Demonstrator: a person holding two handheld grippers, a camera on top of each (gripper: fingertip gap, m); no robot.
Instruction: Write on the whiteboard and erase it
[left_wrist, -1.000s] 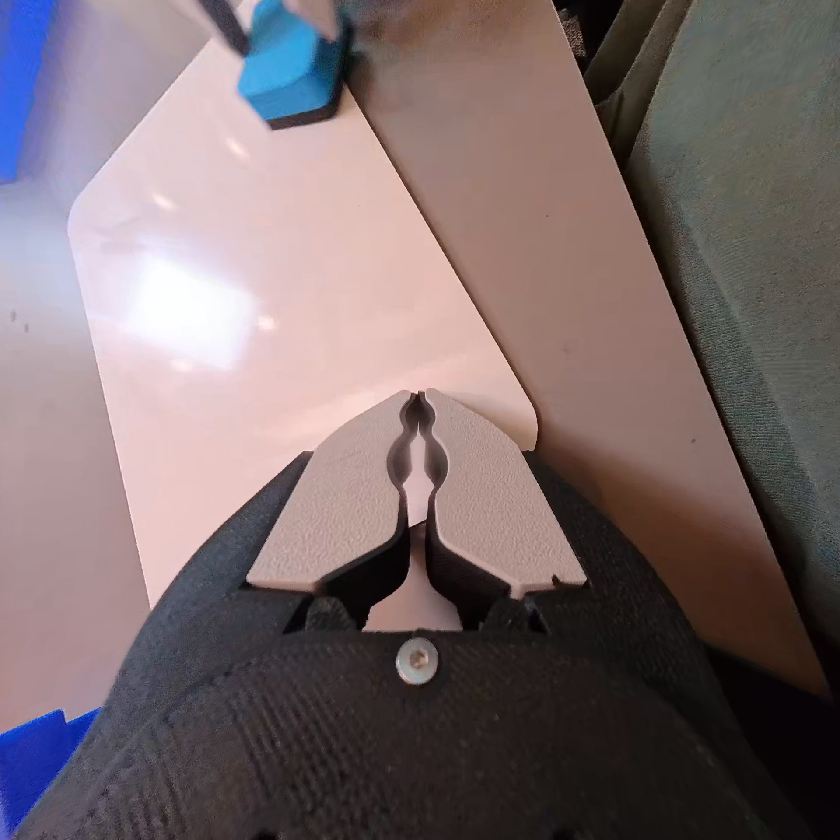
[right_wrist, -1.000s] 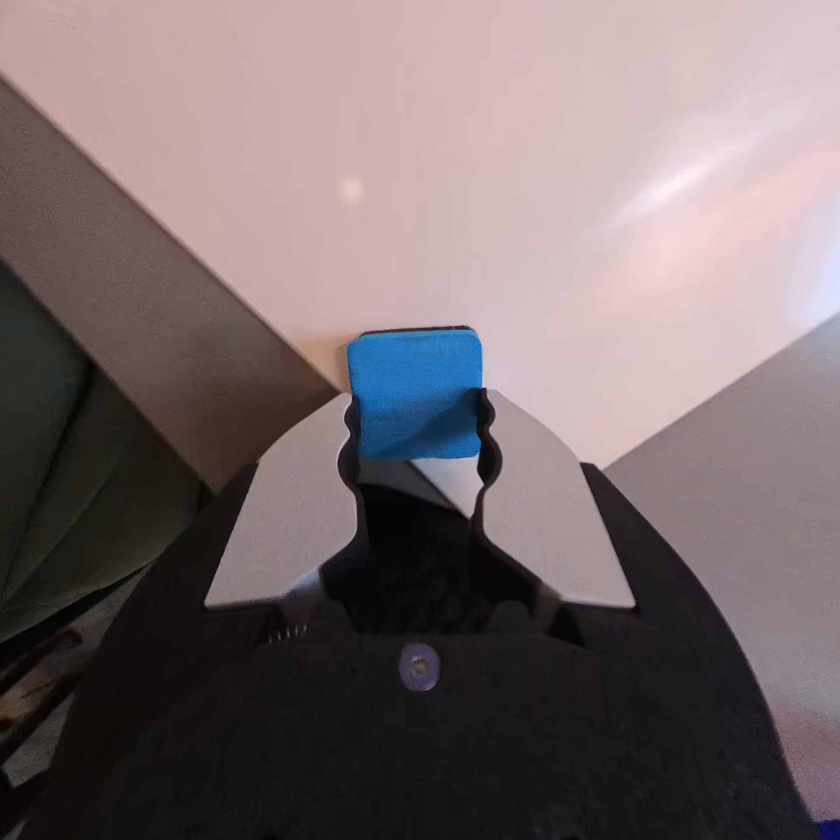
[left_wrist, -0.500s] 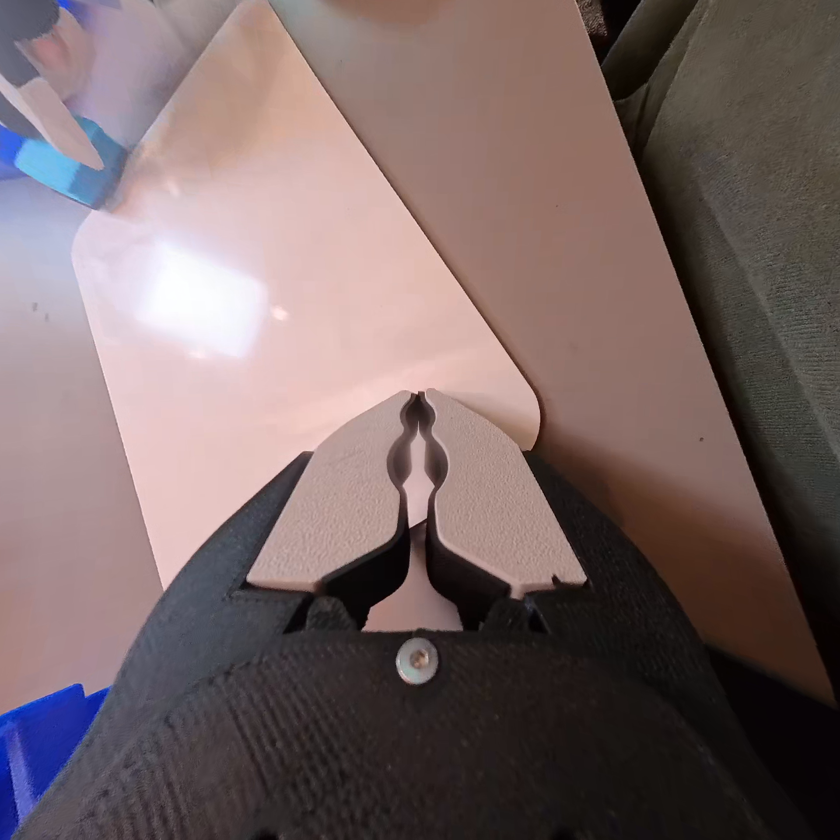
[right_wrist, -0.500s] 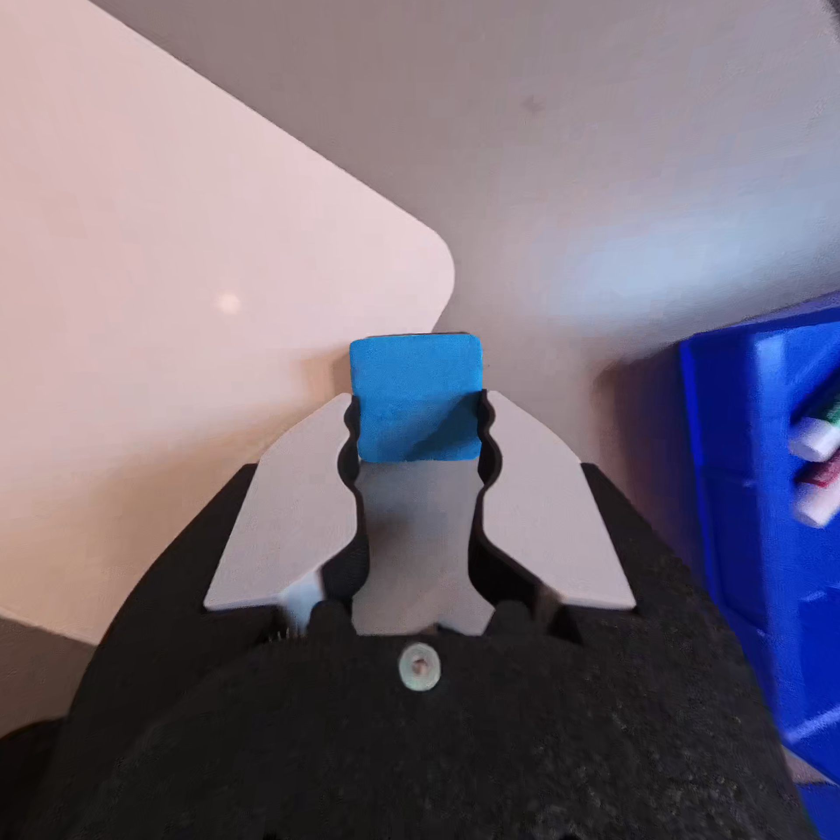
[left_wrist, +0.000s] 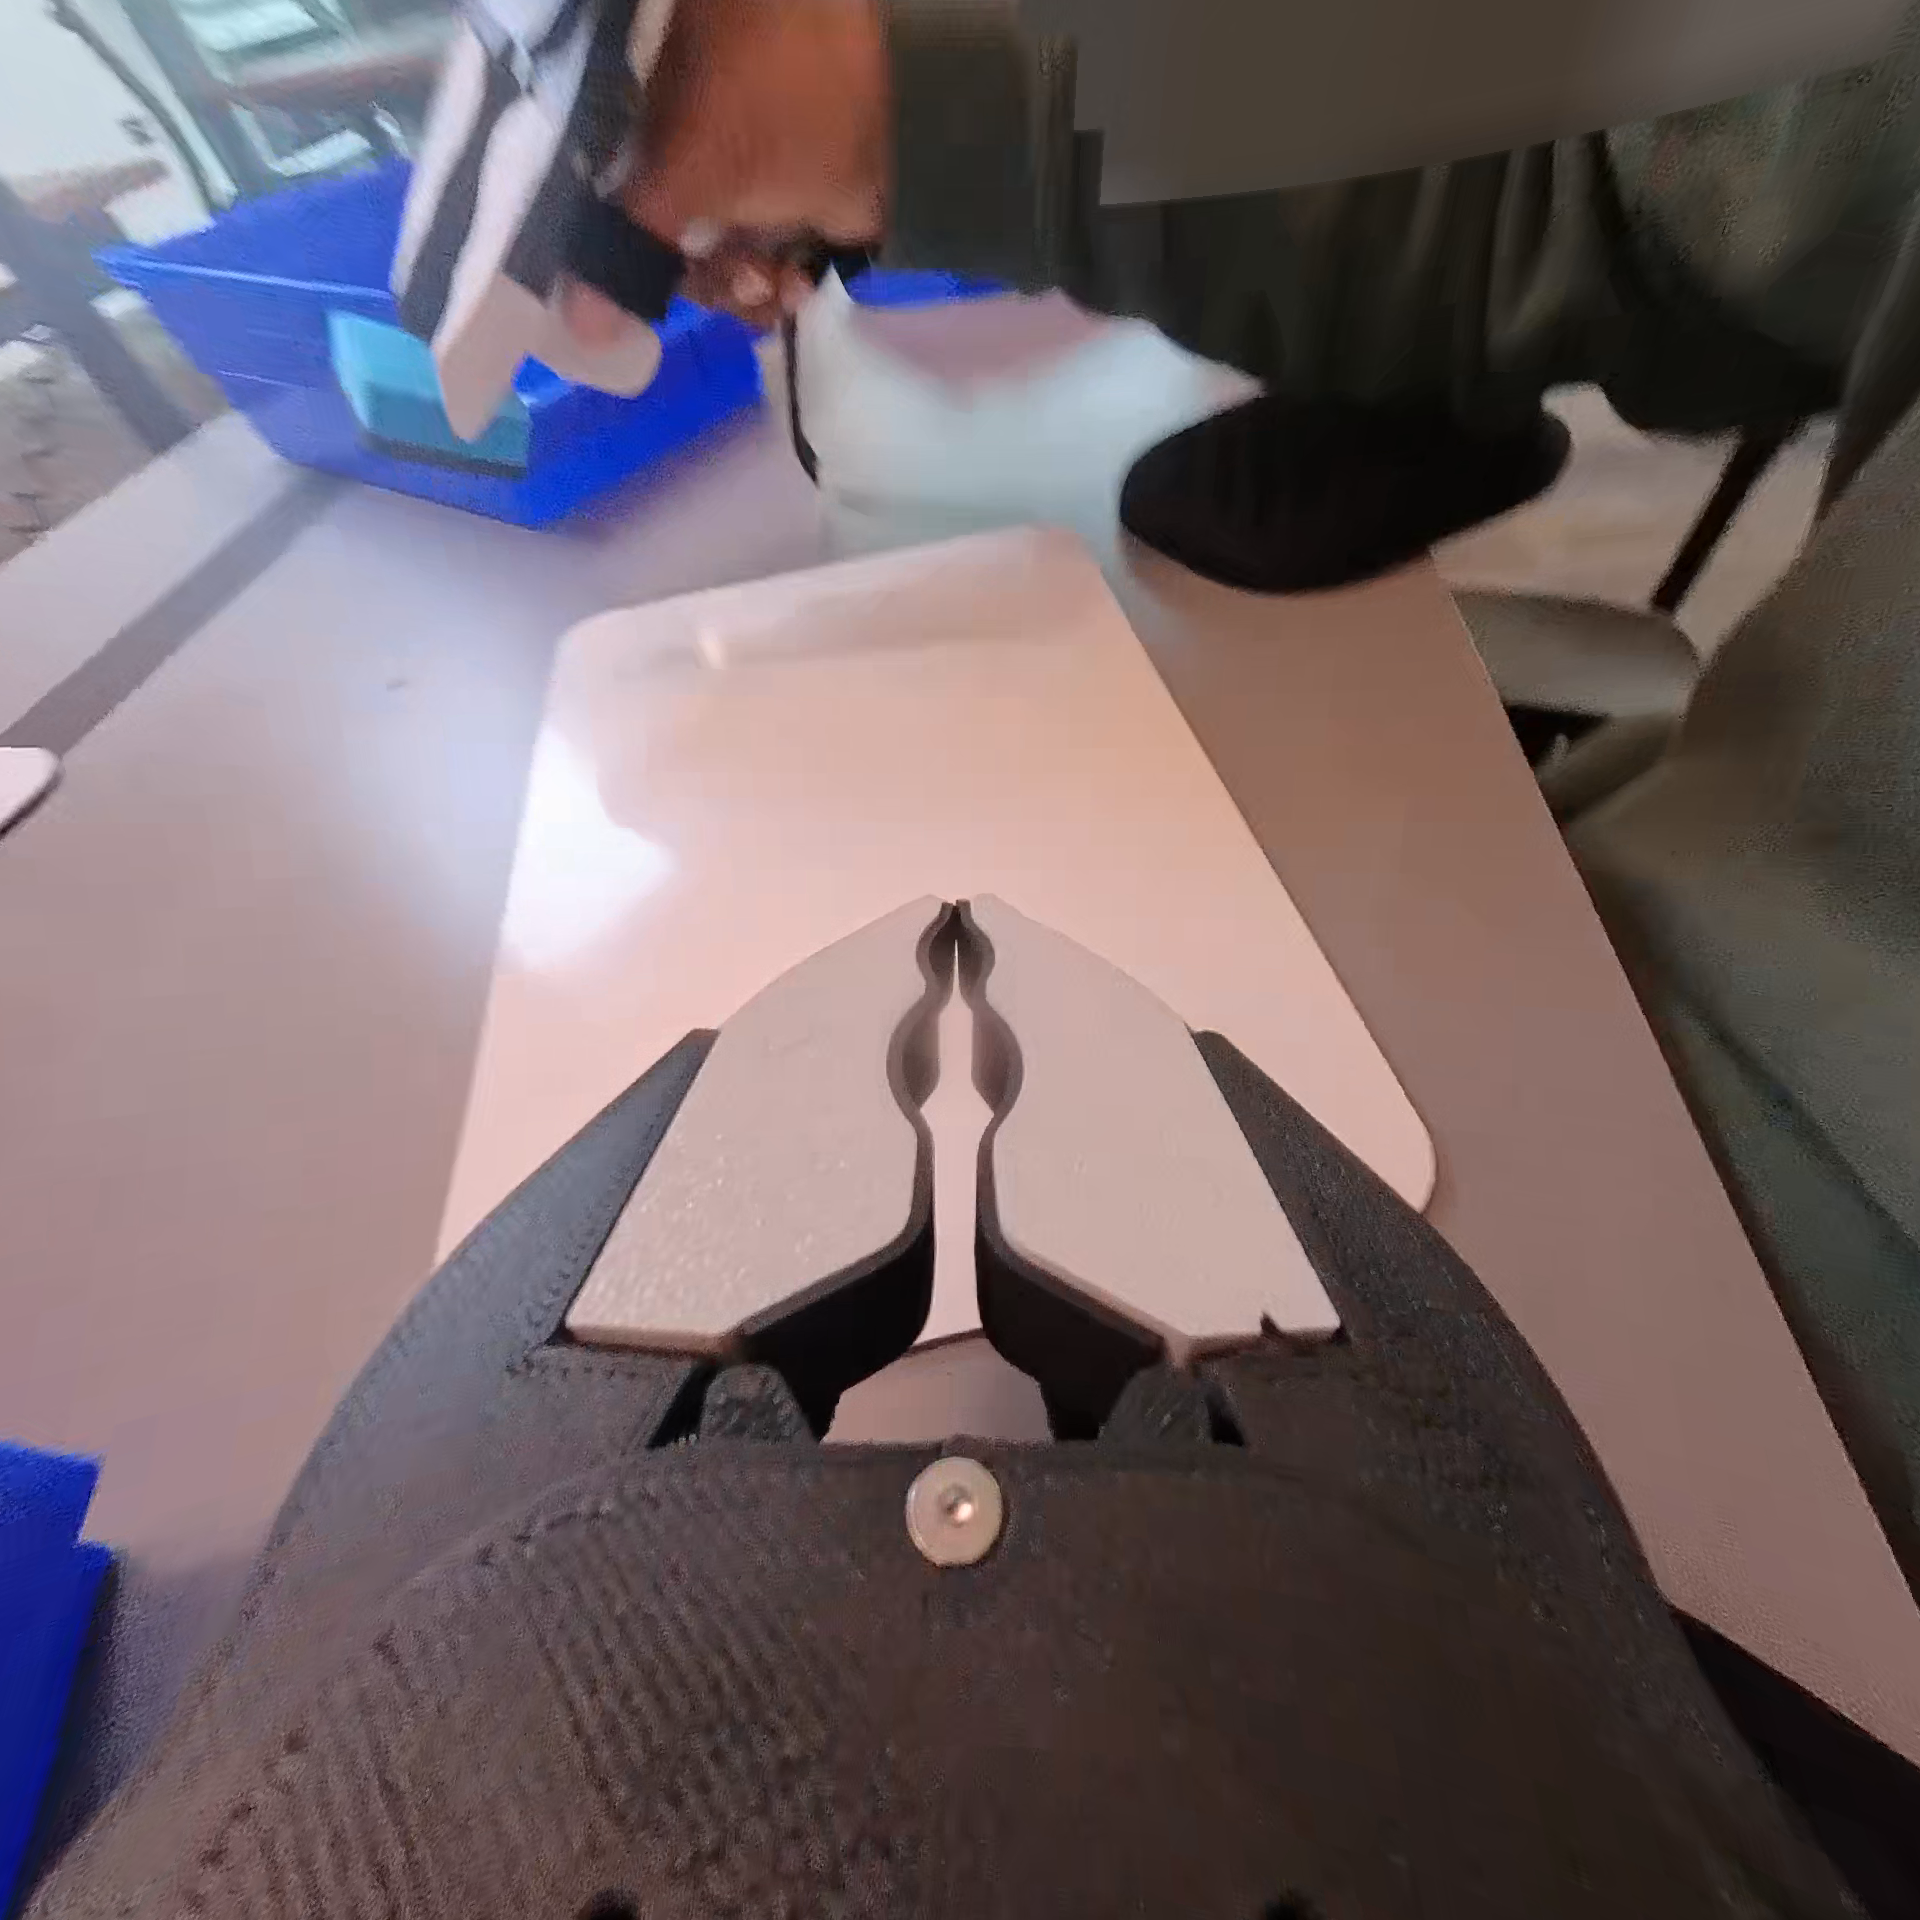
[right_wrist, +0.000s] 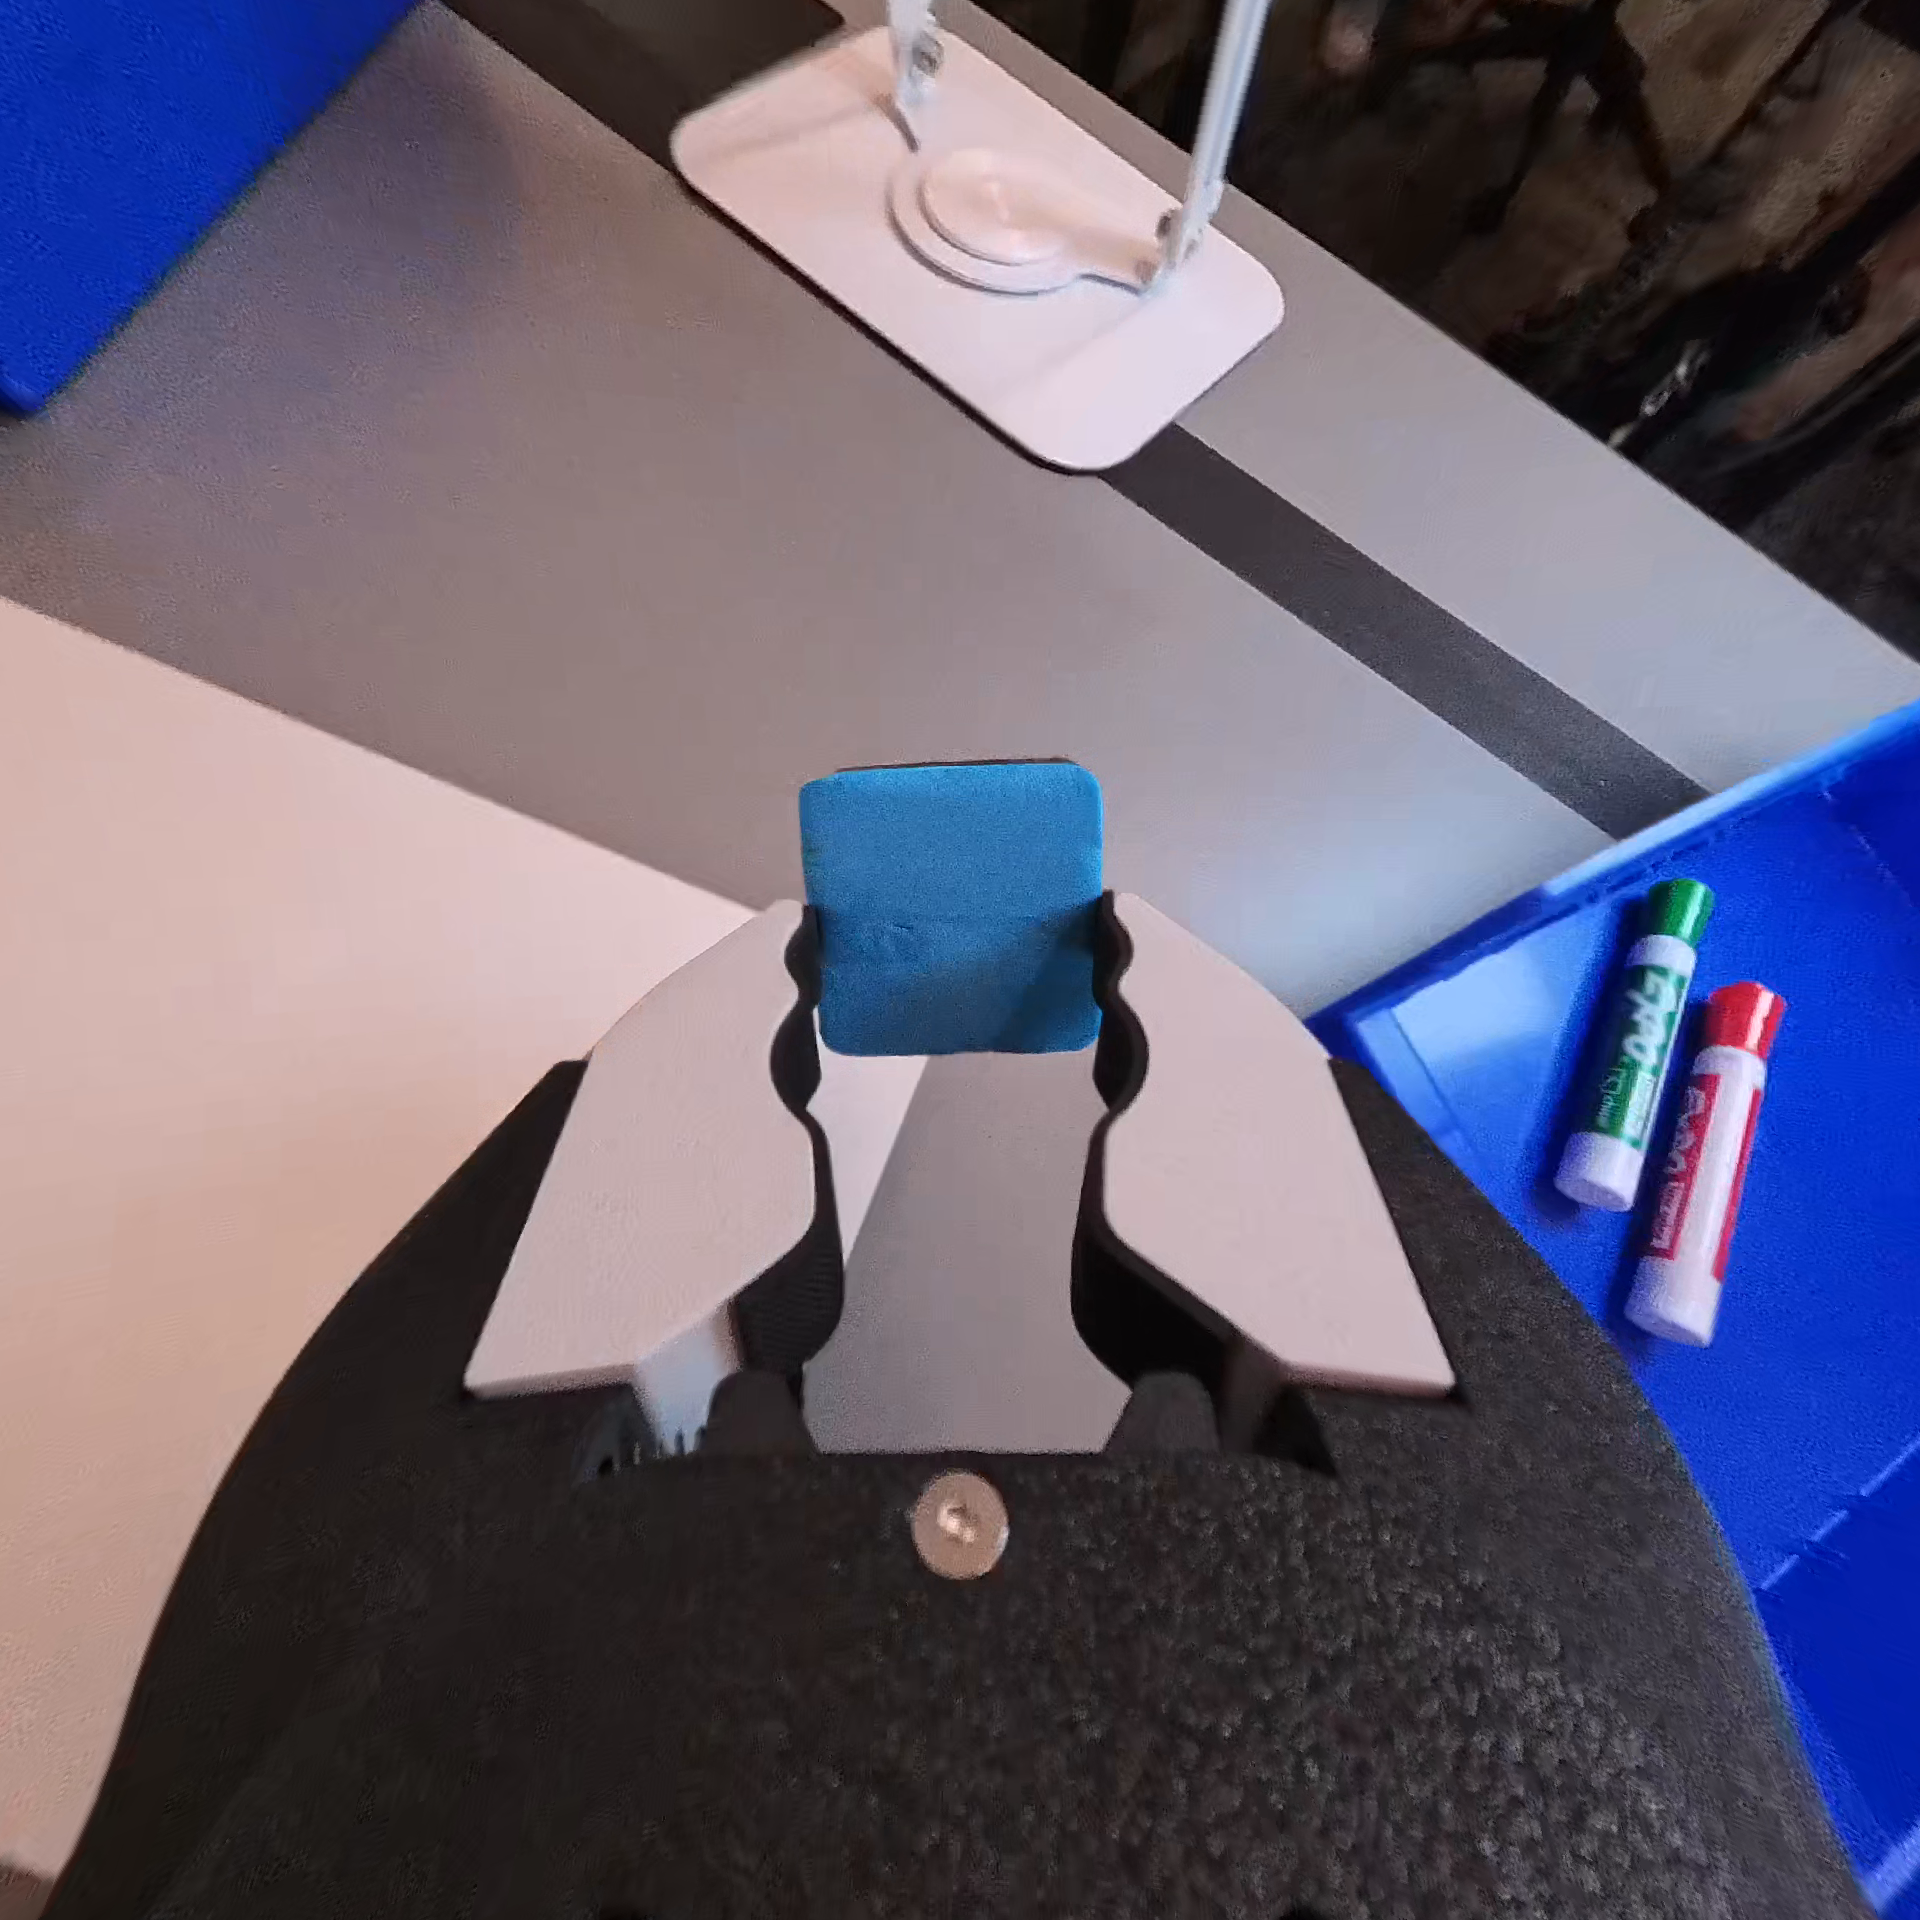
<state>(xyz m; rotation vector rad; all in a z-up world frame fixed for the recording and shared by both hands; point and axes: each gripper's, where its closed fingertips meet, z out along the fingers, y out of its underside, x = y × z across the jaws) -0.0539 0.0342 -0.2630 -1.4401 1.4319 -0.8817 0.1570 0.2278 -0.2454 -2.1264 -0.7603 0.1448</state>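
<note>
The right tongs (right_wrist: 951, 935) are clamping the square blue foam eraser (right_wrist: 948, 909), hovering it beside the blue plastic bin (right_wrist: 1766, 1403), probably for stowing. The left tongs (left_wrist: 956, 914), closed and empty, are sitting over the blank white whiteboard (left_wrist: 831, 790), likely steadying it.

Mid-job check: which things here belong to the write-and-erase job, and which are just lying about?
Job:
- whiteboard, no marks visible
- blue eraser, held in the right gripper
- green-capped marker and red-capped marker, in the blue bin
- left gripper, shut, empty

Lying about:
- white stand base
- table
</note>
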